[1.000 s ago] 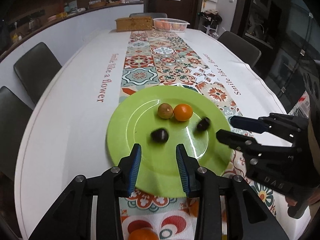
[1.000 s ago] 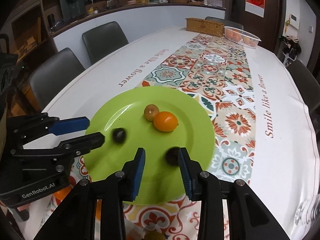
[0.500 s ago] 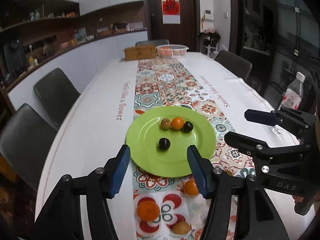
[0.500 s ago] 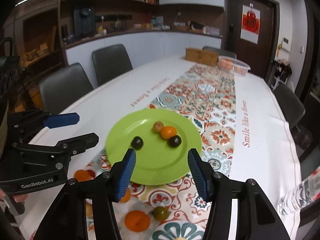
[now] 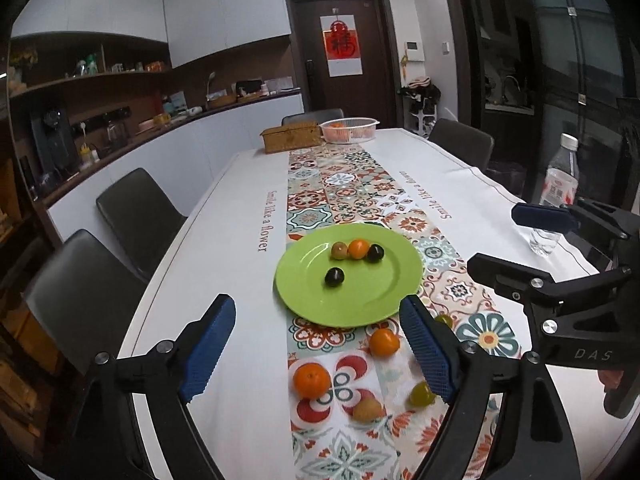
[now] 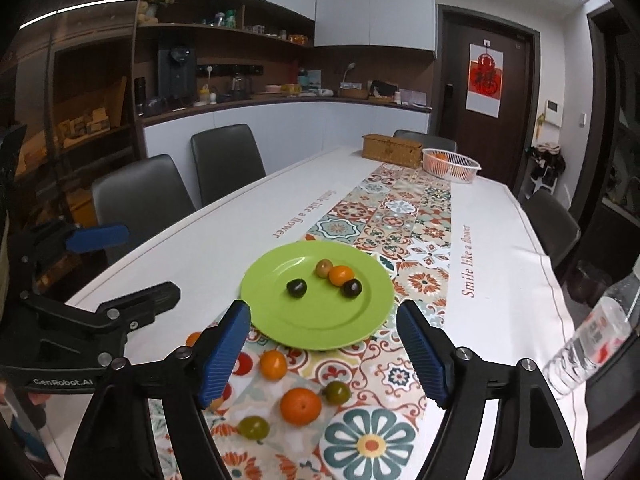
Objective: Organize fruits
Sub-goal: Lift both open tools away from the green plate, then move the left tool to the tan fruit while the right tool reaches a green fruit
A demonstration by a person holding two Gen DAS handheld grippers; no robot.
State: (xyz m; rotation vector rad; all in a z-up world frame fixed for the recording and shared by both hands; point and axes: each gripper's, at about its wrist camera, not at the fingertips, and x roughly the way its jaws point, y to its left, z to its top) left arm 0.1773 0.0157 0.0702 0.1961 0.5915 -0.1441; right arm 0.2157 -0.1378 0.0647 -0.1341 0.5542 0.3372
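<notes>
Both grippers' jaws are opening, empty. The loose orange [image 6: 300,406] lies on the bench just below the right gripper [image 6: 324,354], nearer it than the left gripper [image 5: 316,350].

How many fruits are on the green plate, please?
4 on the green plate: a brownish fruit, an orange fruit and a dark fruit in a far row, a second dark fruit nearer centre; none looks hidden.

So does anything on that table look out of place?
Mostly the loose fruit: oranges and small greenish fruits lie scattered on the table runner, off the green plate, which holds four. Nothing looks spilled or damaged.
</notes>
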